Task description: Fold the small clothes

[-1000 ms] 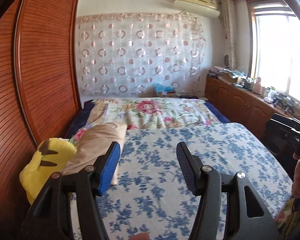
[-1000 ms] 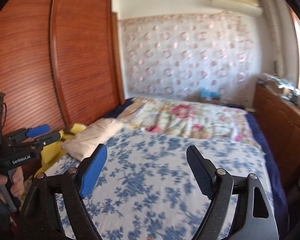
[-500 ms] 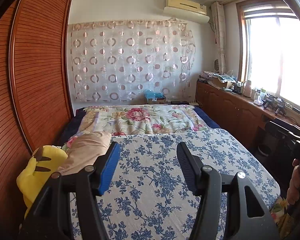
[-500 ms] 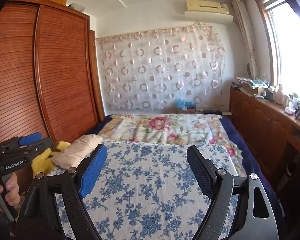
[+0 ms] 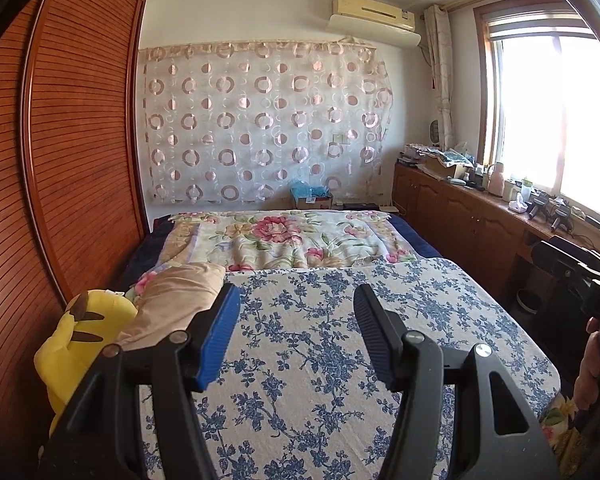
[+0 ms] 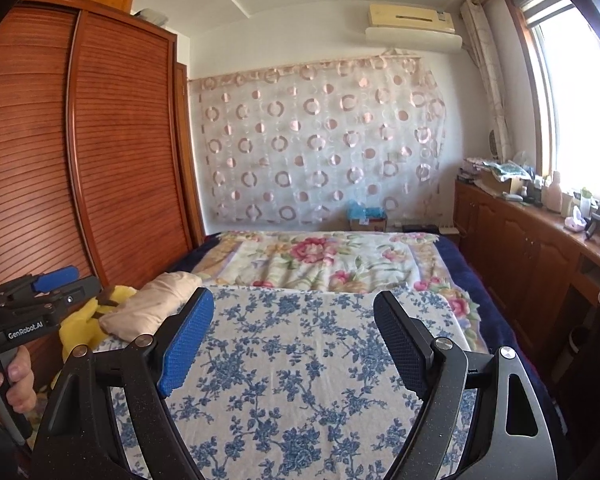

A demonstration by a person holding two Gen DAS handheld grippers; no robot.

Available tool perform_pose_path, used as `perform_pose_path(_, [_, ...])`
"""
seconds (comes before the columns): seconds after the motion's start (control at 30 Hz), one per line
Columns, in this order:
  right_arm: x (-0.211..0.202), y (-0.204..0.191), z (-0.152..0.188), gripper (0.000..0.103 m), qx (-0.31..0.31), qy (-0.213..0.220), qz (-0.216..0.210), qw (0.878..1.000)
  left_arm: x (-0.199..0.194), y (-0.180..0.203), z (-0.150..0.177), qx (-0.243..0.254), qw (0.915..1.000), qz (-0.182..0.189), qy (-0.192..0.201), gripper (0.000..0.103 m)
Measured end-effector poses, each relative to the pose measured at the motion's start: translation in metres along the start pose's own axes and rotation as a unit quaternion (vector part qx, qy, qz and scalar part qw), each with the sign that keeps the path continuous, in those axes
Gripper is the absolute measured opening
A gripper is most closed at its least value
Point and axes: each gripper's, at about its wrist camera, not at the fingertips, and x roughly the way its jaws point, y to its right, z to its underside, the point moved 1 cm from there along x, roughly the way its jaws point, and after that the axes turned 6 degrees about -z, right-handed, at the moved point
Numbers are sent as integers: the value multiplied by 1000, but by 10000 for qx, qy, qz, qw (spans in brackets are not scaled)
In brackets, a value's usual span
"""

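Both grippers are hovering over the bed (image 5: pixel 512 344), pointing along its length toward the patterned curtain (image 5: pixel 260 120) on the far wall.

Left gripper (image 5: pixel 296 312): jaws standing apart, nothing between them, only the blue-flowered sheet (image 5: pixel 324 352) showing through the gap. Right gripper (image 6: pixel 294 320): jaws standing wider apart, also gripping nothing.

No small clothes are showing in either view, so their place, pointing and long axis cannot be told. Cloth that is showing on the bed: the blue-flowered sheet on the near part, its long axis running away toward the curtain; beyond it a floral quilt (image 5: pixel 292 240) lying across the far part; a beige pillow (image 5: pixel 172 300) at the bed's wardrobe-side edge, touching the sheet's corner, its long side running roughly along the bed.

A yellow plush toy (image 5: pixel 76 332) is sitting just beside the pillow, between the bed and the wooden wardrobe (image 5: pixel 60 160).

Left wrist view only: the right gripper's dark body and part of the person's right hand (image 5: pixel 588 364) at the window-side edge of the bed. Right wrist view only: the left gripper's side with printed lettering, the person's left hand (image 6: pixel 12 376) wrapping its handle, and cabinets above the wardrobe. Both views are showing the cluttered tabletop (image 6: pixel 556 220) under the window.
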Motion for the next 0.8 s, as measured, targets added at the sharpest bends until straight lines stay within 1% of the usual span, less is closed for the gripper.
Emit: perform_pose_path(0.8, [-5, 0, 0, 84, 6, 27, 18, 10000, -5, -3, -2, 5, 10000, 4, 30, 59])
